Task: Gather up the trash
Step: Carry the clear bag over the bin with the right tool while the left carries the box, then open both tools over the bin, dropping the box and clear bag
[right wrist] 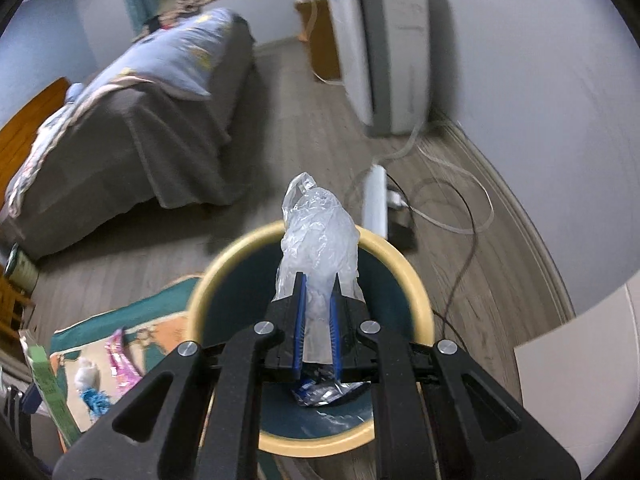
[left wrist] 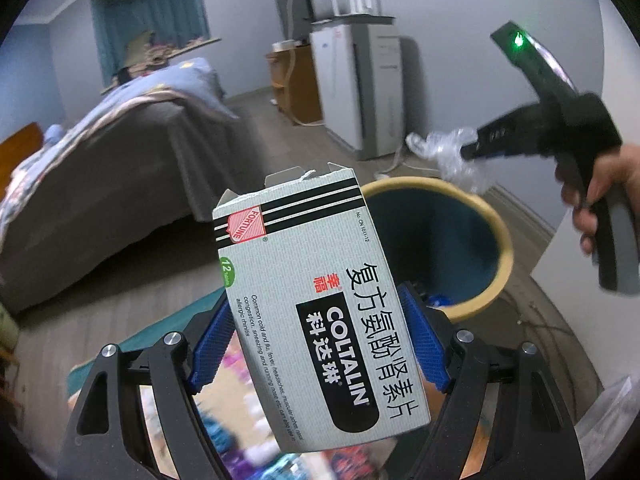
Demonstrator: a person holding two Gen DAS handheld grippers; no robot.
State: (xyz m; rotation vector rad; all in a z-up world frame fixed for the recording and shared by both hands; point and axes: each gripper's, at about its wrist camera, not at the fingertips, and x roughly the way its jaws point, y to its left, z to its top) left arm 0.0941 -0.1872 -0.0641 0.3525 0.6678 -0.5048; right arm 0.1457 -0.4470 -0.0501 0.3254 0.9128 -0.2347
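1. The medicine box [left wrist: 316,312] reads "COLTALIN" in white on a black panel, with large Chinese characters beside it, a red "FORTUNE" badge near three black stripes, a green "12" tab, "No. CN 1011-12", and small print starting "Common cold and flu, fever, headaches". Its top flap is torn open.
2. The room is a bedroom with a wood-plank floor [right wrist: 312,128]. A bed [right wrist: 132,120] with a grey skirt and a pale blue quilt stands to the left, a white appliance [right wrist: 376,52] against the far wall, and a white power strip [right wrist: 376,200] with loose cables beyond the bin.
3. A round bin [right wrist: 416,276] with a yellow rim and dark teal inside stands on the floor. Crumpled foil and wrapper scraps lie at its bottom. A patterned mat [right wrist: 120,344] with small litter lies just beside it.
4. The left gripper [left wrist: 320,344] is spread wide, its blue pads clamping the box by its two sides, near the bin's rim.
5. The right gripper [right wrist: 318,320] is nearly pressed together, pinching a crumpled clear plastic bag [right wrist: 316,236] that sticks up past the fingertips, over the bin's mouth.
6. In the left wrist view, a hand [left wrist: 600,196] grips the right gripper's handle.
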